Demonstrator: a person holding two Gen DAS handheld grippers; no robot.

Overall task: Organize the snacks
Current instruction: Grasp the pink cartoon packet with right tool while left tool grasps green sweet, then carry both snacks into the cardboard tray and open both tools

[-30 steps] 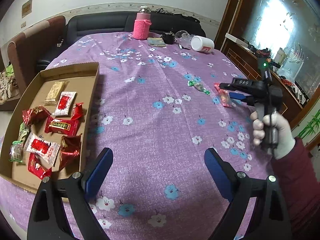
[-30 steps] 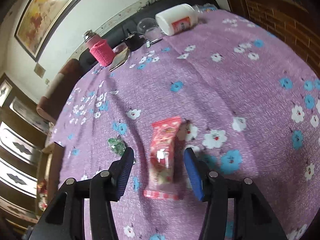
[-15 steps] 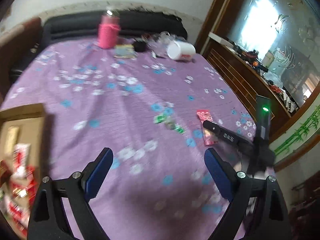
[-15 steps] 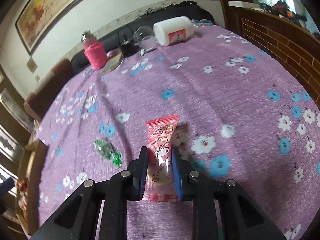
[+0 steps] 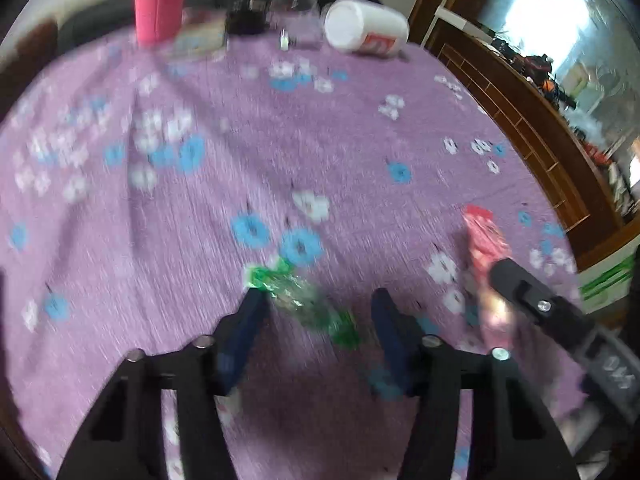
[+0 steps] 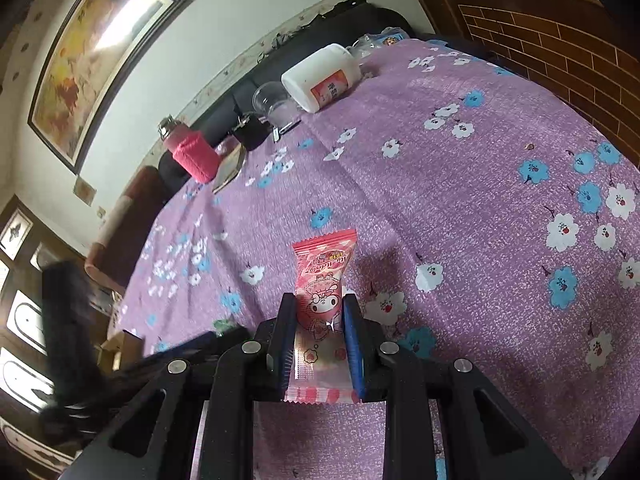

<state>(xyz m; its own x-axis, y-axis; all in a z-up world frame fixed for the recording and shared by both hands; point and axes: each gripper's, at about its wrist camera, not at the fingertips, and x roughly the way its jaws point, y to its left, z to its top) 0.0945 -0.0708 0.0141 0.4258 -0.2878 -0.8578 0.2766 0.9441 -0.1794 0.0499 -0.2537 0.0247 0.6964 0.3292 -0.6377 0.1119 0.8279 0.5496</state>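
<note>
Two snacks lay loose on the purple flowered tablecloth [image 6: 500, 184], and each gripper had gone to one of them. The right gripper [image 6: 318, 328] had its jaws clamped on the pink cartoon-printed packet [image 6: 322, 292], pinching it across its narrow middle, so that both crimped ends stuck out free; that hold would probably keep the wrapper from folding when carried. The left gripper [image 5: 316, 312] was closing, with the green candy wrapper [image 5: 304, 300] between its blue pads [image 5: 250, 320], which did not yet press on it; motion blur hid the exact gap. Measured from the pink packet, the green candy lay just to its left, and the left gripper showed as a dark blur on that same side in the right wrist view. Far beyond the pink packet, at the table's far edge, a white jar [image 6: 320, 76] lay on its side beside a clear cup [image 6: 272, 102] that looked empty, with a bottle in a pink sleeve [image 6: 190, 152] further left. What the jar and bottle held could not be told. No snack box was clearly in view.
</note>
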